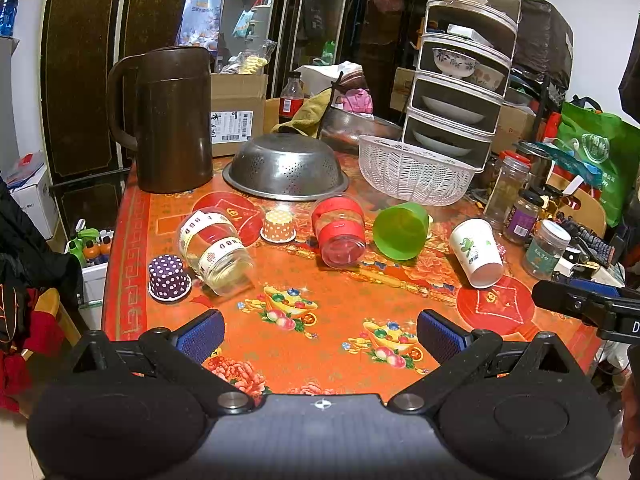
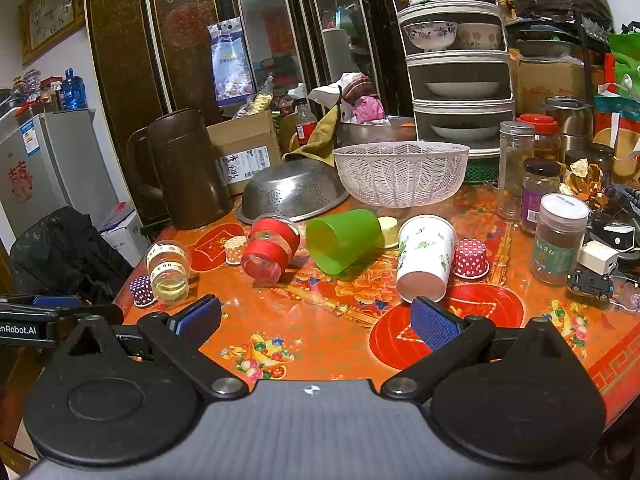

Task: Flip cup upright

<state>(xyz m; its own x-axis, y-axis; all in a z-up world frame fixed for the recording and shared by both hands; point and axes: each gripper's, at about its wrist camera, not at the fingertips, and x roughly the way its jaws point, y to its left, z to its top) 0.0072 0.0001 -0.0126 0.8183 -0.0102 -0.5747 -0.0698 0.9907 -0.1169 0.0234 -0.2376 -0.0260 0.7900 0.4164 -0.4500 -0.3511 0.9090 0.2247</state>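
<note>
Four cups lie on their sides on the orange table (image 1: 320, 344): a clear cup with a lettered band (image 1: 214, 246) (image 2: 168, 270), a clear cup with red bands (image 1: 340, 230) (image 2: 270, 250), a green cup (image 1: 400, 230) (image 2: 344, 238), and a white paper cup with green print (image 1: 476, 252) (image 2: 426, 256). My left gripper (image 1: 320, 332) is open and empty above the table's near edge, short of the cups. My right gripper (image 2: 316, 320) is open and empty; its right fingertip (image 2: 434, 322) is just in front of the paper cup's mouth.
Small dotted paper cups stand upside down among the cups (image 1: 169, 278) (image 1: 278, 226) (image 2: 471, 258). Behind are a brown jug (image 1: 172, 120), a steel colander (image 1: 286, 166), a white basket (image 1: 414, 170) and a tiered dish rack (image 1: 460, 64). Jars (image 2: 558, 240) crowd the right side.
</note>
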